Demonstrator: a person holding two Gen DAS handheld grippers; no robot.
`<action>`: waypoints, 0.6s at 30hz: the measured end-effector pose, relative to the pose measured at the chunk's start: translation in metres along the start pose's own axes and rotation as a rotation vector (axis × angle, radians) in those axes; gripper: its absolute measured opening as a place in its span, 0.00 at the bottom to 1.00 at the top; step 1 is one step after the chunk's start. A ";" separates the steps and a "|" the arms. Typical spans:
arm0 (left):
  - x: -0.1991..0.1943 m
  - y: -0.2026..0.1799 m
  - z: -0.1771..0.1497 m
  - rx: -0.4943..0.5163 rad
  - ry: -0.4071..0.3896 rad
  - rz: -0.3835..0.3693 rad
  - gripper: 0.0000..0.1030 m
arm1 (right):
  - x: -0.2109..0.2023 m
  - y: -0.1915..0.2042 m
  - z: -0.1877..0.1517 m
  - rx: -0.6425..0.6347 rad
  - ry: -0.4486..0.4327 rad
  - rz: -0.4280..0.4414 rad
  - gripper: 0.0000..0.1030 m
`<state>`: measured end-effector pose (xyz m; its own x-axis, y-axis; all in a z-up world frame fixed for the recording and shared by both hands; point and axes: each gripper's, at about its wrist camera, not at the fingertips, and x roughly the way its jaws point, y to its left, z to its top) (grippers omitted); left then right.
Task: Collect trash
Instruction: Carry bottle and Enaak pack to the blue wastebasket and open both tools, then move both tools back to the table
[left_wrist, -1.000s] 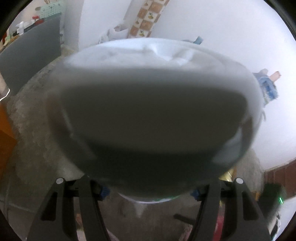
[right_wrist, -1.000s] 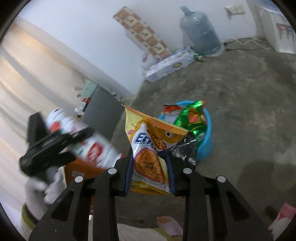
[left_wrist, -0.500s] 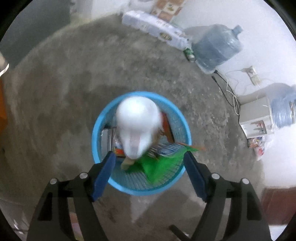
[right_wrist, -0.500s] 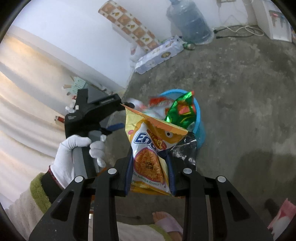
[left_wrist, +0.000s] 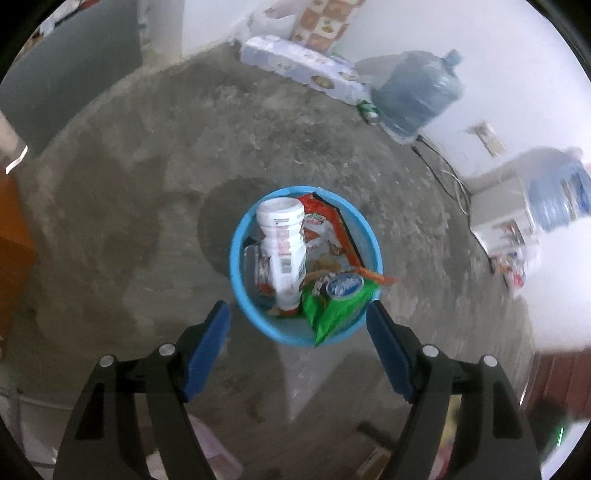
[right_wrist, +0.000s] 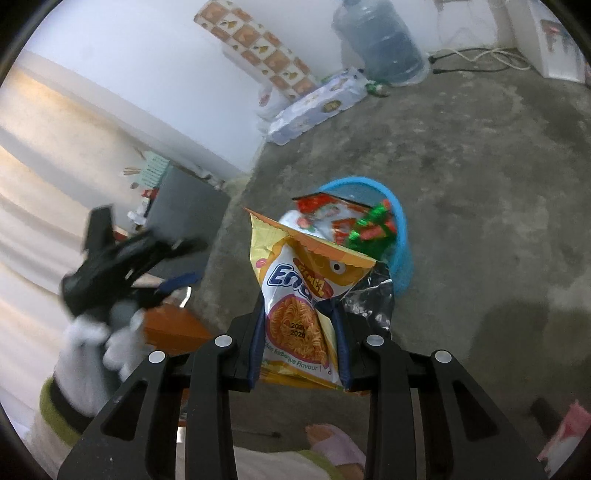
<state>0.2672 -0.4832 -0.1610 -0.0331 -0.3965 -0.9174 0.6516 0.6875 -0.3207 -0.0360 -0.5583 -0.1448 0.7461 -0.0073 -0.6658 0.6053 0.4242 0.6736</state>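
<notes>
Item: yellow noodle packet (right_wrist: 301, 295). It is standing upright between the pads of the right gripper (right_wrist: 299, 332), long axis running up and away from the camera, torn top edge pointing toward the basket and printed face turned to the lens. The pads are pressing on its lower half from both sides, and a crumpled silver flap is hanging off its right edge.

Item: blue basket (left_wrist: 236, 266), sitting on the bare concrete floor (left_wrist: 129, 184). A white bottle (left_wrist: 282, 251) is lying inside it, long axis running from the far rim toward the near one, wide base at the far side, narrow neck end down among the wrappers. A red wrapper (left_wrist: 332, 225) is leaning against the far right wall. A green wrapper (left_wrist: 332, 306) is draping over the near right rim, its tip pointing outward.

Item: left gripper (left_wrist: 297, 321). It is hanging above the basket and pointing steeply down, its jaws spread wide with nothing between the blue pads (left_wrist: 207, 343). In the right wrist view it appears blurred at the left, carried by a white-gloved hand (right_wrist: 96, 343).

Surroundings: a large water jug (left_wrist: 413, 99) and a long wrapped pack (left_wrist: 299, 68) are resting by the white wall.
</notes>
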 end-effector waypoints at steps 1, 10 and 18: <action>-0.016 0.002 -0.005 0.029 -0.003 0.002 0.72 | 0.005 0.004 0.006 -0.007 -0.001 0.013 0.29; -0.162 0.059 -0.091 0.072 -0.154 -0.016 0.72 | 0.128 0.038 0.070 -0.137 0.075 -0.032 0.42; -0.236 0.127 -0.176 -0.088 -0.279 0.045 0.72 | 0.240 -0.028 0.061 -0.122 0.332 -0.339 0.50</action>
<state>0.2240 -0.1952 -0.0265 0.2120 -0.5083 -0.8347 0.5788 0.7535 -0.3119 0.1434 -0.6272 -0.3040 0.3713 0.1174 -0.9211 0.7469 0.5515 0.3714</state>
